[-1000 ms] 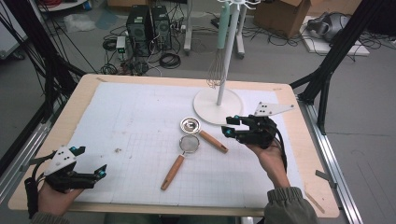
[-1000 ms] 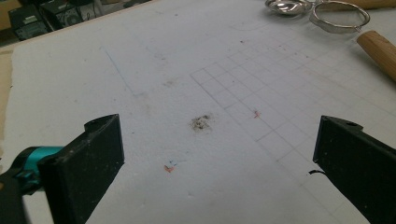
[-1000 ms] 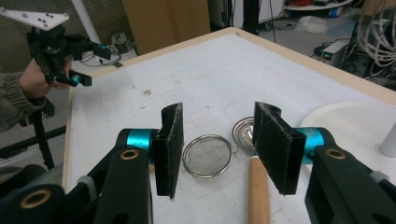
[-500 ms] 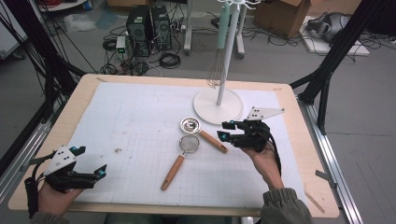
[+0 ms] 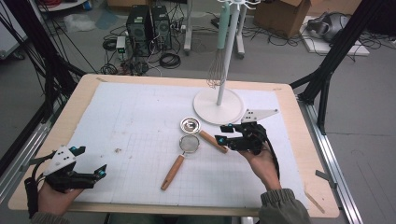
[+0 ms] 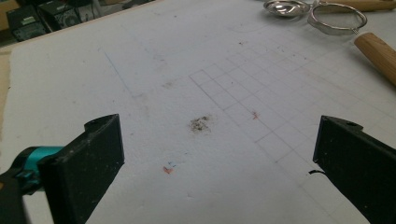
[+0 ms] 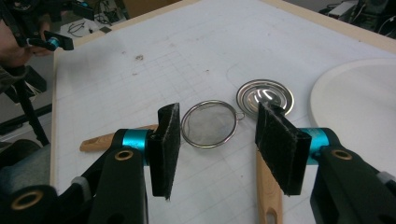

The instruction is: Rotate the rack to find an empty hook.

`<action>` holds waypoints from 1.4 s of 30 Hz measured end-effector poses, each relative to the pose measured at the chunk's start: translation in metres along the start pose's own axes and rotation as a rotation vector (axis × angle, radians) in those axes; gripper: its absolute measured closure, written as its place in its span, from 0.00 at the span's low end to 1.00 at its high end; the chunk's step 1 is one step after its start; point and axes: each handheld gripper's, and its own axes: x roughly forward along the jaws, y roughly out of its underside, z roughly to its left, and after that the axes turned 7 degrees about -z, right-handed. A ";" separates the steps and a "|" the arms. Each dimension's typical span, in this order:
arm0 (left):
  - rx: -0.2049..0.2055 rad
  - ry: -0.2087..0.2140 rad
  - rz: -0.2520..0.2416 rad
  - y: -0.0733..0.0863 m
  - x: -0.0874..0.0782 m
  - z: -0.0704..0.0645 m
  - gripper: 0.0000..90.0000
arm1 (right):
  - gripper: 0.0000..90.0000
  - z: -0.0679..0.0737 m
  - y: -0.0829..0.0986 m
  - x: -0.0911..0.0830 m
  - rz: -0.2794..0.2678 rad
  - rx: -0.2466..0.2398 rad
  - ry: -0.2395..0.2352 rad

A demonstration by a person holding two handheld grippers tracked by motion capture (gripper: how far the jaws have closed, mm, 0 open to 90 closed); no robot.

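- The right tongs (image 5: 223, 132) are wide open and hold nothing. They hang low over the wooden counter (image 5: 299, 140), just beside the small round wire-mesh strainer with a wooden handle (image 5: 188, 143).
- In the right gripper view, the round strainer (image 7: 208, 123) sits right in the gap between the two black jaws, a little farther out. The jaws do not touch it.
- The strainer's wooden handle (image 5: 172, 171) points away from the hoop, toward the person's edge of the counter.
- A small shiny metal ladle with a wooden handle (image 5: 191, 124) lies just beside the strainer, on its far side. Its bowl almost touches the strainer's hoop.
- The ladle's handle (image 5: 213, 142) runs from the bowl toward the right tongs and passes under them.
- The left tongs (image 5: 91, 161) are wide open too and hold nothing. They are well apart from the strainer, near the counter's corner by the person.
- In the left gripper view, bare white gridded paper (image 6: 187, 70) lies between the jaws, with a small dirty spot (image 6: 200, 123) on it.
- A white stand with a round flat base (image 5: 218, 100) is behind the ladle, farther from the person than the strainer.
- A wire whisk (image 5: 215, 74) hangs from the stand by its pale green handle.
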 end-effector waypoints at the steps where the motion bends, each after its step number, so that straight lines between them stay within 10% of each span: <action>1: 0.000 0.001 -0.001 0.000 0.000 0.000 0.03 | 0.55 0.000 0.000 0.000 -0.001 -0.002 0.001; 19: 0.002 -0.002 -0.002 0.000 0.000 -0.001 0.03 | 0.56 0.022 0.016 -0.019 -0.019 -0.027 0.013; 42: 0.002 -0.001 0.000 0.000 0.000 -0.001 0.03 | 0.57 0.029 0.040 0.014 -0.010 0.005 -0.036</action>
